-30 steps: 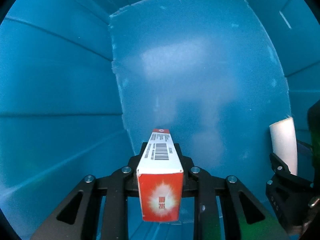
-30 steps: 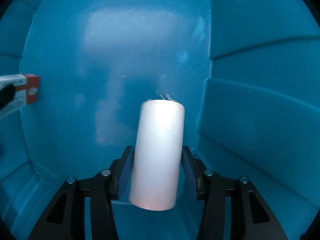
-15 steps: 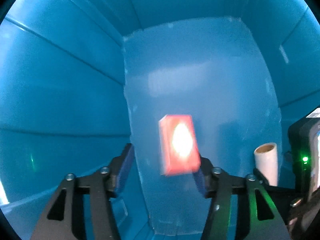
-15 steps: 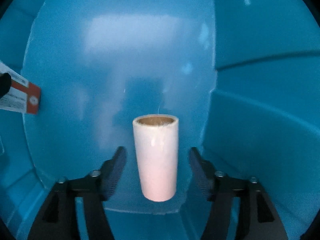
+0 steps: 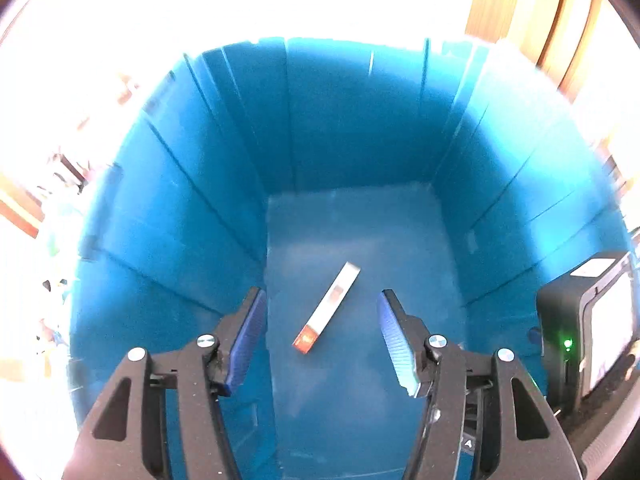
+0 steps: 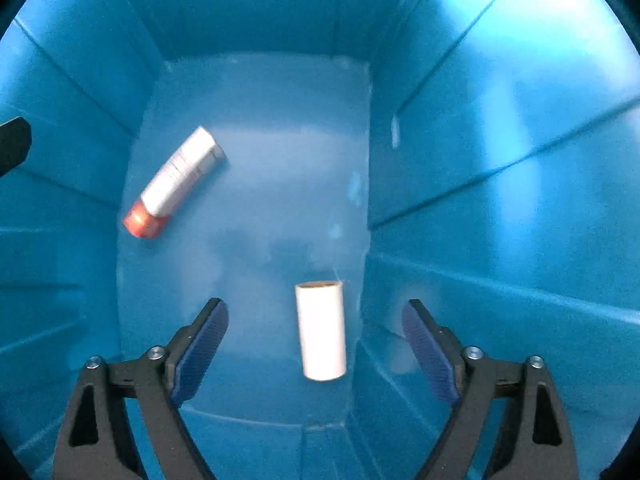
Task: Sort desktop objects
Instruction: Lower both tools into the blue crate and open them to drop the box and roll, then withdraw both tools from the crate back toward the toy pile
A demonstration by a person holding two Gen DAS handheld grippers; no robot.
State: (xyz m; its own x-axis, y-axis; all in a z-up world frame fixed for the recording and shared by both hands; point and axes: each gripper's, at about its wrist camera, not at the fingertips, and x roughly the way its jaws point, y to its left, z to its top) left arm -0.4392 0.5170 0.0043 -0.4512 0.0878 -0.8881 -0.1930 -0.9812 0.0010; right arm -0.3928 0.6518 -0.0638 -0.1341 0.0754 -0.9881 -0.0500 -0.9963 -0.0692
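A red and white box (image 5: 327, 307) lies flat on the floor of the blue bin (image 5: 360, 120); it also shows in the right wrist view (image 6: 176, 182). A white roll with a cardboard core (image 6: 321, 330) lies on the bin floor near the right wall. My left gripper (image 5: 320, 340) is open and empty above the box. My right gripper (image 6: 316, 352) is open and empty above the roll. The right gripper's body (image 5: 588, 320) shows at the right edge of the left wrist view.
The bin's ribbed blue walls (image 6: 500, 160) surround both grippers. Beyond the bin rim the left wrist view shows washed-out bright surroundings and wooden slats (image 5: 520, 12) at the upper right.
Both grippers opened and let go: the box and the roll fell to the bin floor. Both grippers have risen, the left one up near the bin rim.
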